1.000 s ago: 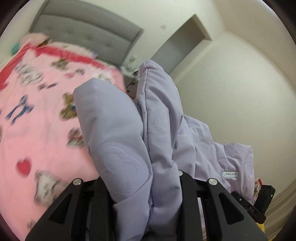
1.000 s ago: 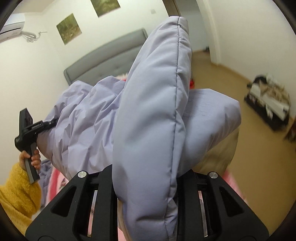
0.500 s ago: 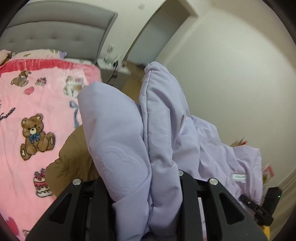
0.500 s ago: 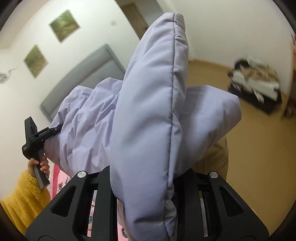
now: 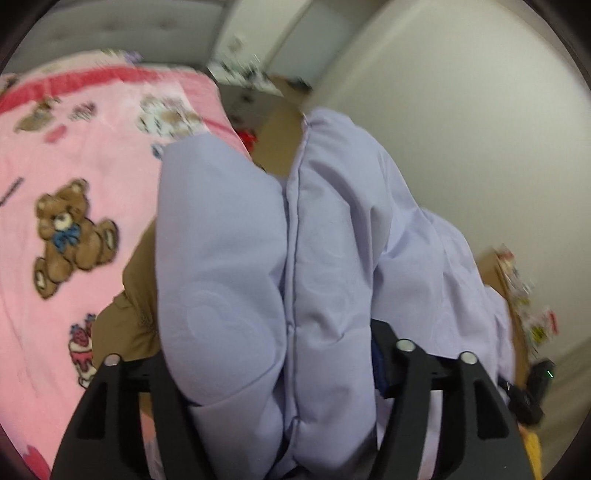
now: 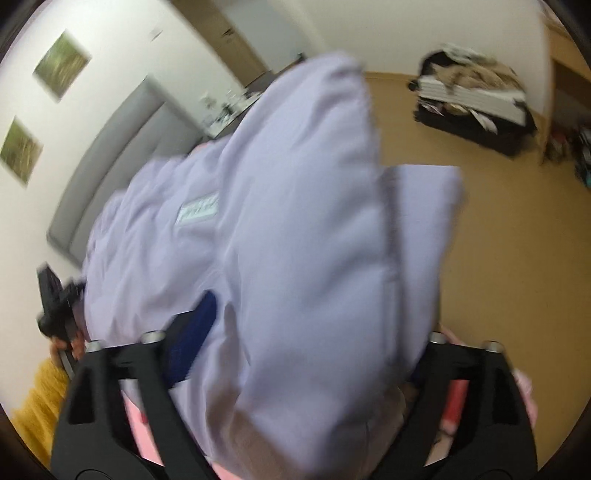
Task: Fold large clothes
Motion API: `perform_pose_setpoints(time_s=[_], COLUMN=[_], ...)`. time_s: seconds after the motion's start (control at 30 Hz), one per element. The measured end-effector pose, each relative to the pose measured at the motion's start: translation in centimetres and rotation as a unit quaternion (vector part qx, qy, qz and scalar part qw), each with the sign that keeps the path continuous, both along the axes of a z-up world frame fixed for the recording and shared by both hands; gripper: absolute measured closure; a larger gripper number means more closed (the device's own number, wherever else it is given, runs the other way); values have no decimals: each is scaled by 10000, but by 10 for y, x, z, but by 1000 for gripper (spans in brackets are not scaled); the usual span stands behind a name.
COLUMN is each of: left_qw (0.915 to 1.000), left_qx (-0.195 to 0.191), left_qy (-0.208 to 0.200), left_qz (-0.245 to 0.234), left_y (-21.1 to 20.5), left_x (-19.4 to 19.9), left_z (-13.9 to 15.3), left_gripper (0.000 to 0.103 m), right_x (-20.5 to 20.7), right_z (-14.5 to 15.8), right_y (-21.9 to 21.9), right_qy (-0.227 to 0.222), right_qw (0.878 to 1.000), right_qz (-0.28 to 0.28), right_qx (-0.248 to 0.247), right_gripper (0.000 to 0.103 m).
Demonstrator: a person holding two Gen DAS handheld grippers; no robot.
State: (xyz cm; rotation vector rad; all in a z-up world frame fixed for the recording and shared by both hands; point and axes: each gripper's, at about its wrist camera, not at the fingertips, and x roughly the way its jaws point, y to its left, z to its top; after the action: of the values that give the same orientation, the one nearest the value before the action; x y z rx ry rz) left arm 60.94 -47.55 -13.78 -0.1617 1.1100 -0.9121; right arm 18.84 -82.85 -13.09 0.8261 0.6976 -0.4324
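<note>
A puffy lilac jacket fills both views and bulges between the jaws of each gripper. My left gripper is opening; its jaws stand wider apart, the blue pad on its right finger shows, and the padding lies loose between them. My right gripper is also opening, its jaws wide, with a bared blue pad on its left finger beside the jacket. The jacket hangs low over the pink teddy-bear blanket on the bed. In the right wrist view a hand in a yellow sleeve holds the left gripper at the far left.
A brown garment lies on the blanket under the jacket. A grey padded headboard stands behind the bed. A dark case piled with things sits on the tan floor by the wall.
Both grippers have come down toward the bed with the jacket. Their jaws, clamped tight on the padding before, now stand spread apart, and the jacket has sagged.
</note>
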Motion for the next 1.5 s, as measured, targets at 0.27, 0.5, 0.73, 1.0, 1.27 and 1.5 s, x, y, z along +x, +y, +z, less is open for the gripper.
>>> perform_pose_setpoints(time_s=[0.27, 0.5, 0.73, 1.0, 1.27, 1.5], left_qw=[9951, 9779, 9444, 9479, 9620, 9741], left_qx=[115, 1129, 2370, 1175, 1440, 1554], left_qy=[671, 464, -482, -2515, -2254, -1597], left_qz=[-715, -1697, -2228, -1565, -549, -389], left_y=[7, -26, -27, -33, -84, -84], left_x=[28, 36, 35, -16, -16, 3], left_z=[10, 29, 53, 123, 61, 7], left_gripper=[35, 35, 19, 5, 5, 4], right_x=[-35, 0, 34, 33, 58, 77], right_z=[25, 54, 63, 62, 12, -11], right_y=[-29, -21, 0, -4, -18, -29], right_qy=[235, 234, 285, -96, 211, 606], right_qw=[9961, 9898, 9836, 9772, 9837, 9846], right_qz=[-486, 91, 572, -14, 480, 541], right_qx=[-704, -1399, -1689, -2122, -1721, -1547], right_gripper=[13, 8, 8, 12, 49, 48])
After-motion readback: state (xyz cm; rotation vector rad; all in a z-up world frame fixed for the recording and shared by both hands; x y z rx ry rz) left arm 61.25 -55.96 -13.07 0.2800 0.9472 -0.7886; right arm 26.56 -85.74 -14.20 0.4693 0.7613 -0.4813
